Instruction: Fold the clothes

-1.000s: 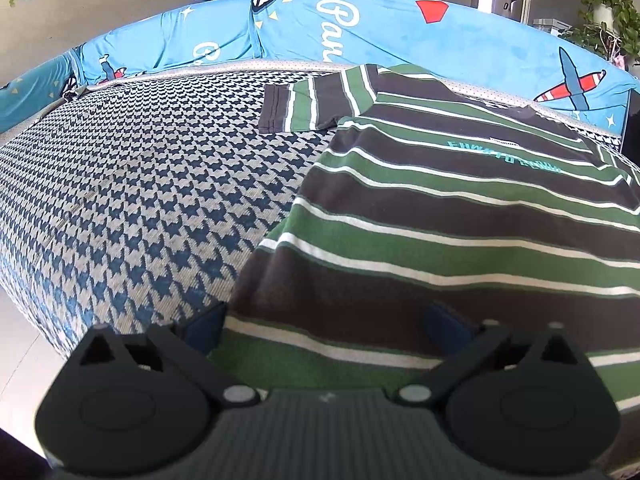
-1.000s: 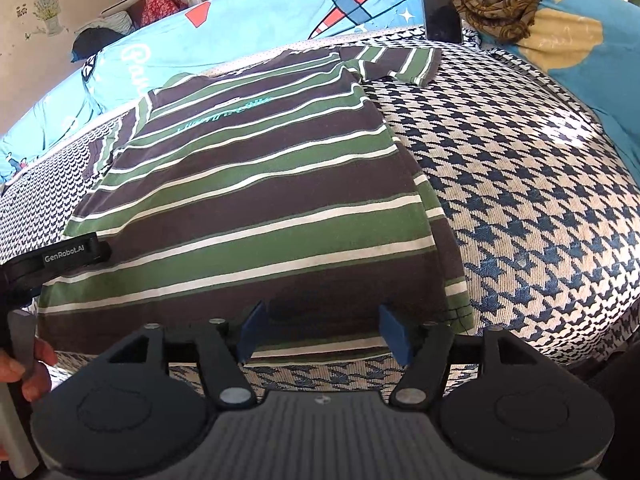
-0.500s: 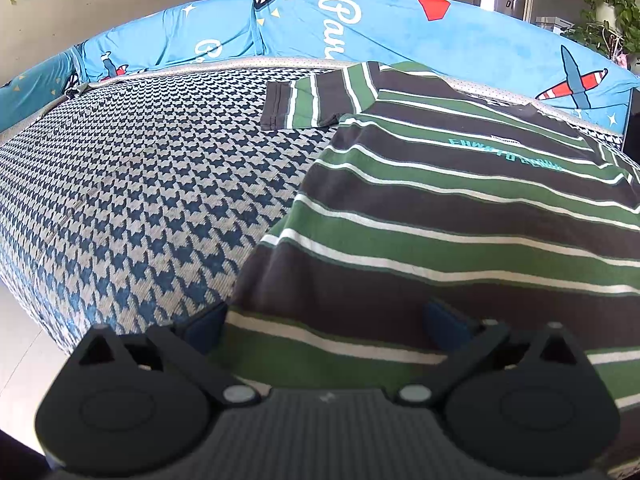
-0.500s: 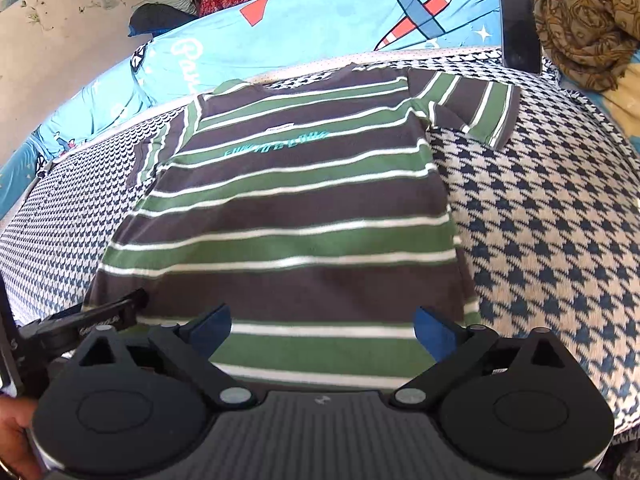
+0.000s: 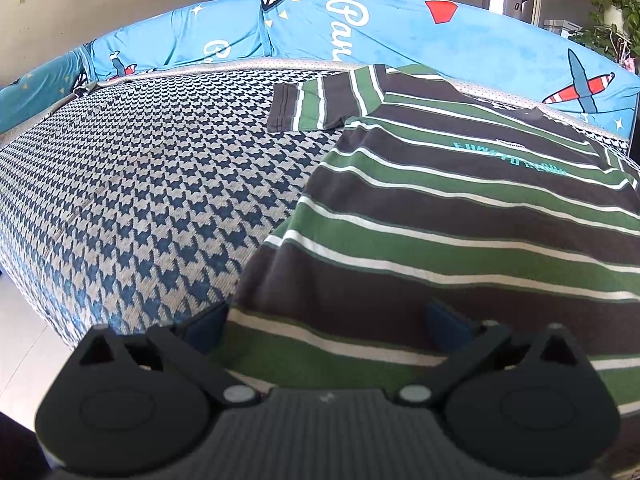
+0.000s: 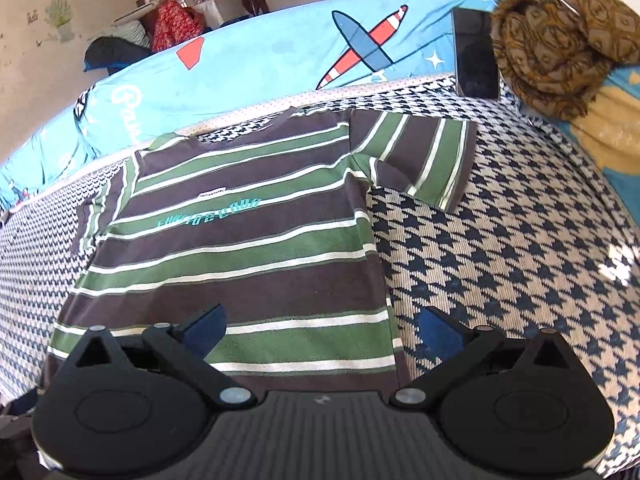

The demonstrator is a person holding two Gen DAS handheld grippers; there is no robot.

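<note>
Evidently the shirt [image 6: 240, 248] lies flat on the bed [image 6: 520, 260], unfolded, its hem at 6 o'clock under both grippers, left [image 5: 324, 320] and right [image 6: 320, 328], fingers wide and empty, right still opening; next, each must pinch a hem corner.

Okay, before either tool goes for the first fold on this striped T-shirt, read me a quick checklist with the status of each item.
1. Striped T-shirt lies spread flat, front up on the houndstooth cover: ok.
2. Both sleeves out, not tucked under: ok.
3. Right tool pads apart, jaws opening, nothing pinched: ok.
4. Left tool pads apart over the hem corner, cloth not pinched: ok.
5. Cover beside the shirt free of clutter for folding: ok; the brown scarf sits far off.
6. Hem wrinkle-free under the tools: cannot tell.
</note>
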